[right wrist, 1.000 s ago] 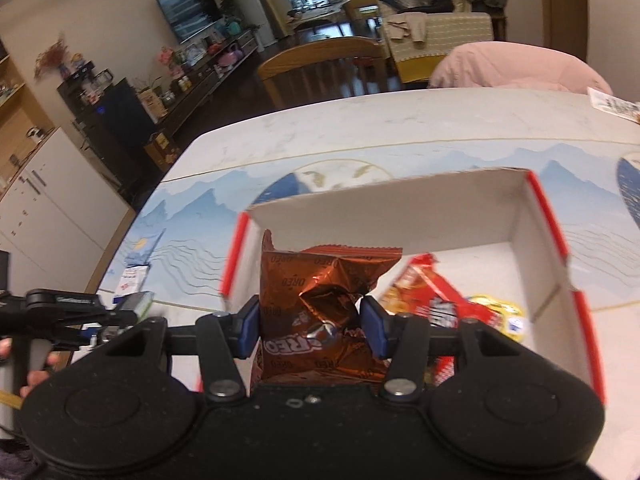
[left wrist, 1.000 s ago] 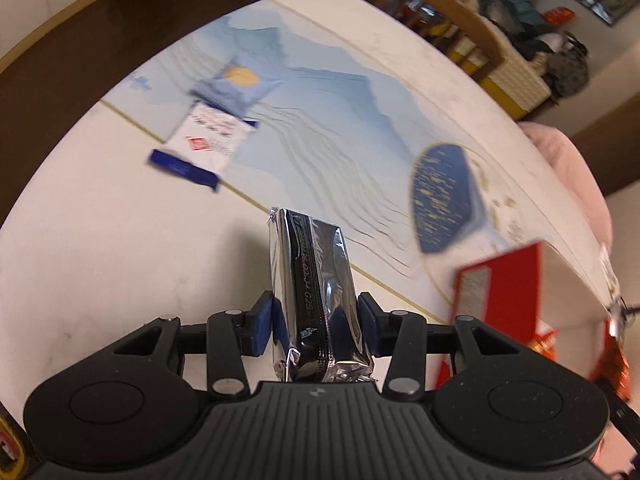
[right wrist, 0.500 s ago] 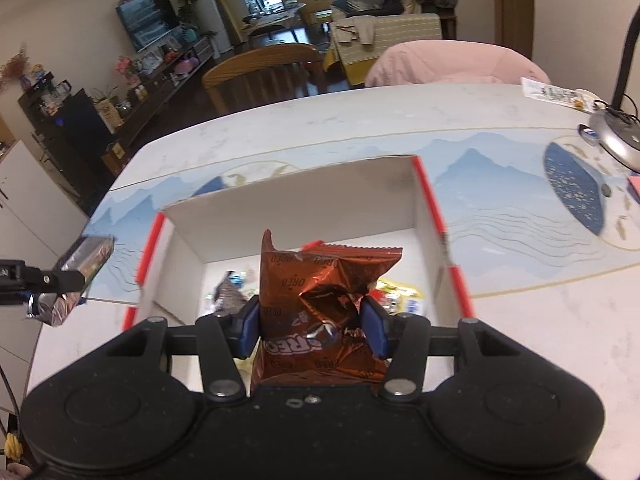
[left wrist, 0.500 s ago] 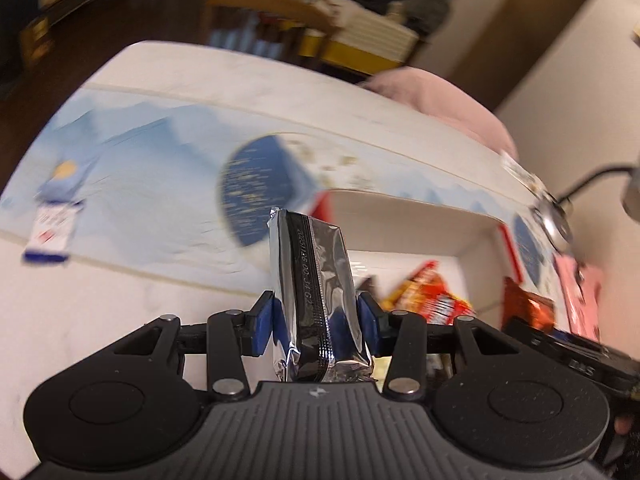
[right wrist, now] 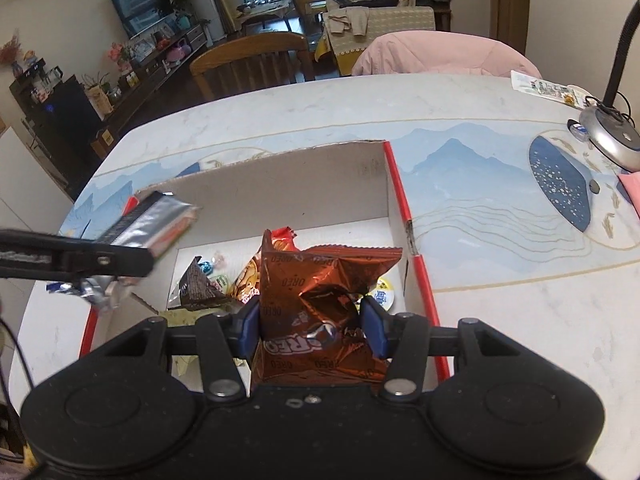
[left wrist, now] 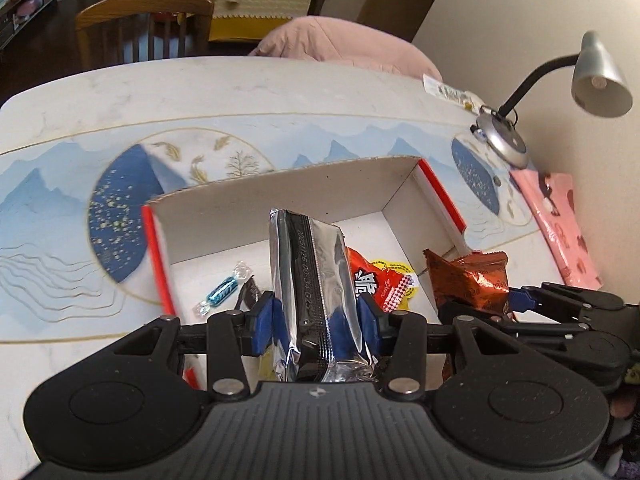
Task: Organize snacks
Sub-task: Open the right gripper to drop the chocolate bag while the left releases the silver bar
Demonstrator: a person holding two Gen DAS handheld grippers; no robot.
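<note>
- left hand-held gripper [left wrist: 316,322]: blue pads pressed on both sides of a silver foil packet [left wrist: 310,280]; packet stands upright between them, black seam strip facing the camera; jaws part-way closed, stopped by the packet
- same packet seen from the right wrist view [right wrist: 150,226], tilted, over the left wall of the box
- right hand-held gripper [right wrist: 312,326]: pads clamped on a crumpled copper-brown oreo packet [right wrist: 320,308]; jaws part-way closed on it; lettering reads upside down
- oreo packet shows in the left wrist view too [left wrist: 468,280], near the box's right wall
- open cardboard box [left wrist: 280,188]: white inside, red outer edges, sits on the counter [left wrist: 240,88] on a blue mountain-print mat [left wrist: 48,216]
- both packets held above the box, not touching its floor
- in the box: a blue-wrapped candy [left wrist: 220,290]; a red snack bag [left wrist: 380,280]; a dark brown wrapper [right wrist: 198,282]; a small round white-and-yellow item [right wrist: 384,294]
- far right of the counter: a desk lamp [left wrist: 596,76] and a pink sheet [left wrist: 560,220]
- beyond the counter: a wooden chair [right wrist: 252,60]
</note>
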